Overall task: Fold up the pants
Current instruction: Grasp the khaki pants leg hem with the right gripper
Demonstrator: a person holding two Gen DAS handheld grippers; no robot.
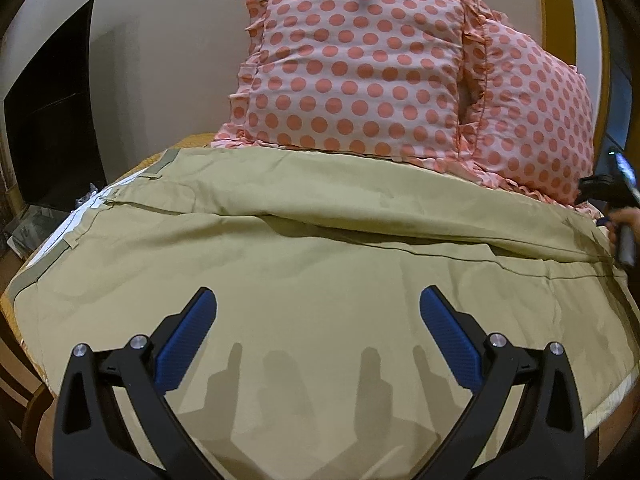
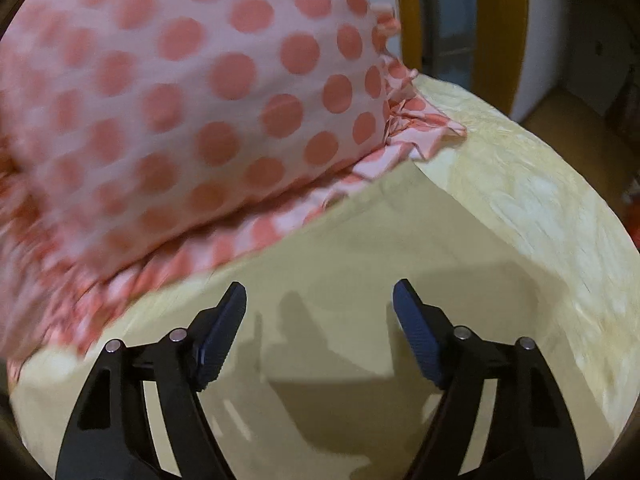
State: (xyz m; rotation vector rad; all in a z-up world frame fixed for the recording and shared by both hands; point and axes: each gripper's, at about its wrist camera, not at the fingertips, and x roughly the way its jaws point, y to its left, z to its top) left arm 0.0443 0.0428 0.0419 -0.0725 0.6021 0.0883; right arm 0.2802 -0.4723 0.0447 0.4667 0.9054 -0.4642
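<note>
Left gripper [image 1: 318, 308]: jaws wide apart and empty, hovering over the near leg of the pants.
Right gripper [image 2: 320, 300]: jaws wide apart and empty, over the hem end of the pants near the bed's right edge; this view is motion-blurred.
Pants [image 1: 304, 264]: khaki trousers spread flat across the bed [image 2: 532, 208], running left to right, one leg lying beside the other.
Waistband [image 1: 44, 264]: at the bed's left edge, white lining showing.
Hems [image 2: 400, 184]: at the right end, a corner lying on the pale yellow bedspread.
Pillows [image 1: 360, 64]: two pink pillows with coral dots, propped at the far edge; their ruffle touches the far leg.
Dark panel [image 1: 52, 112]: black, against the wall beyond the bed's left edge.
Handling: the cloth looks light, soft and limp, so it will likely sag and crease if lifted by one point.
Where to hold: probably the waistband with the left gripper and the hems with the right, pinching both layers at the edge.
</note>
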